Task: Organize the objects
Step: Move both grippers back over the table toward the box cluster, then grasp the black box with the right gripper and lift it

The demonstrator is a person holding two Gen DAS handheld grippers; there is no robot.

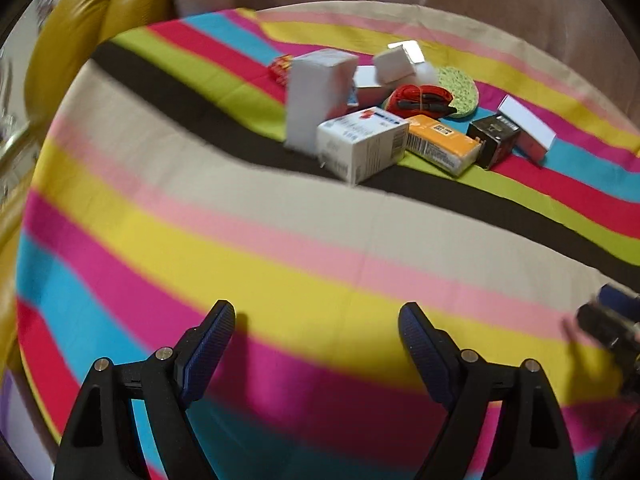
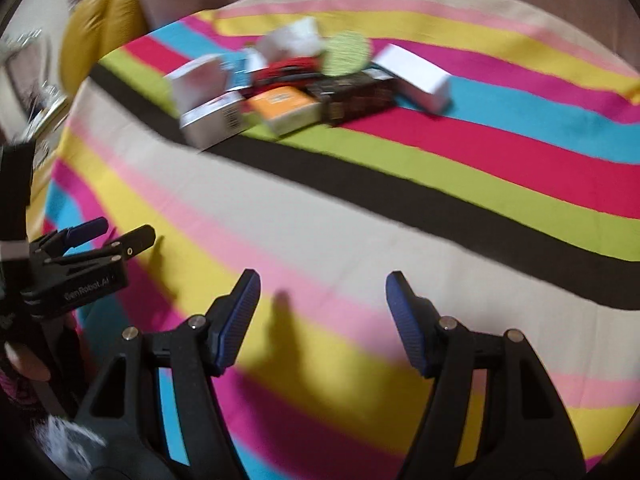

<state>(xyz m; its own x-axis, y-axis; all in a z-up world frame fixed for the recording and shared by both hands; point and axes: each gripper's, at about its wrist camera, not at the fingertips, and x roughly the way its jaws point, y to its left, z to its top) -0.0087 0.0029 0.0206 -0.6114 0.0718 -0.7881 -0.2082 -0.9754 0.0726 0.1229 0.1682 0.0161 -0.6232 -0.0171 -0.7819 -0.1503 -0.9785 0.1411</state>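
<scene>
1. The left gripper [image 1: 316,316] hangs over the near stripes of the striped cloth [image 1: 280,240] covering the surface, its blue pads spread wide with only cloth between them.
2. The right gripper [image 2: 322,286] hovers just beside it, jaws parted, also with nothing between them.
3. The objects sit in one cluster at the far side of the surface, well apart from both grippers.
4. From the left of the cluster: a tall white box [image 1: 316,96] stands upright, long axis vertical.
5. Touching its foot, a white printed carton [image 1: 362,144] lies on its side, one corner pointing toward the grippers.
6. Next, an orange box [image 1: 442,142] lies flat, its long axis running down toward the right.
7. A black box [image 1: 494,136] follows, then a long white box [image 1: 528,126] lying flat at the right end, slanting the same way.
8. Behind them lie a red coiled cable [image 1: 420,100] and a round green sponge [image 1: 460,88].
9. The left wrist view shows the barcodes and a red packet [image 1: 282,66] sharply; the right wrist view blurs the cluster.
10. Only the right wrist view shows the left gripper [image 2: 120,236] from the side, and a fingertip [image 2: 28,364] on its handle.
</scene>
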